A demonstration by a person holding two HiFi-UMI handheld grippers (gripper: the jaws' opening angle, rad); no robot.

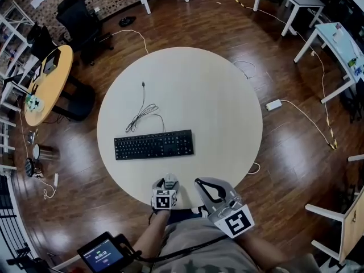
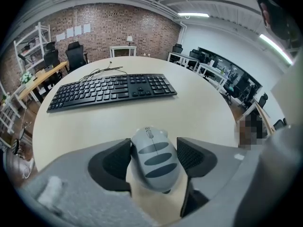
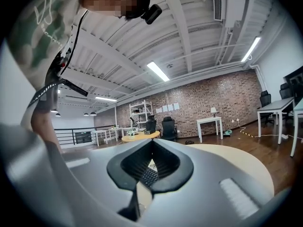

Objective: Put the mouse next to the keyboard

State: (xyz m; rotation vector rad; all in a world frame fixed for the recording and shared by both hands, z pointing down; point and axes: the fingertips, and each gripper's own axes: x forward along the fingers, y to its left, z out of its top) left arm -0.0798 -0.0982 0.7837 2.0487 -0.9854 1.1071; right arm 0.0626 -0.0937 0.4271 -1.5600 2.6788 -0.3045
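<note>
A black keyboard (image 1: pixel 153 145) lies on the round white table (image 1: pixel 199 95), left of centre. In the left gripper view it lies (image 2: pixel 111 89) ahead of the jaws. My left gripper (image 1: pixel 168 180) is at the table's near edge, just in front of the keyboard. It is shut on a grey mouse (image 2: pixel 154 159) with darker stripes, whose wheel end points toward the keyboard. Between the left gripper (image 2: pixel 154 150) pads the mouse fills the gap. To its right, my right gripper (image 1: pixel 201 182) is shut with nothing in it. Its tips (image 3: pixel 151 143) meet.
The keyboard's black cable (image 1: pixel 142 112) coils behind it toward the table's far side. Wooden floor surrounds the table. A yellow round table (image 1: pixel 51 84) and a black chair (image 1: pixel 82 21) stand at the left, white desks (image 1: pixel 335 44) at the right. A small screen device (image 1: pixel 99 257) hangs near the person.
</note>
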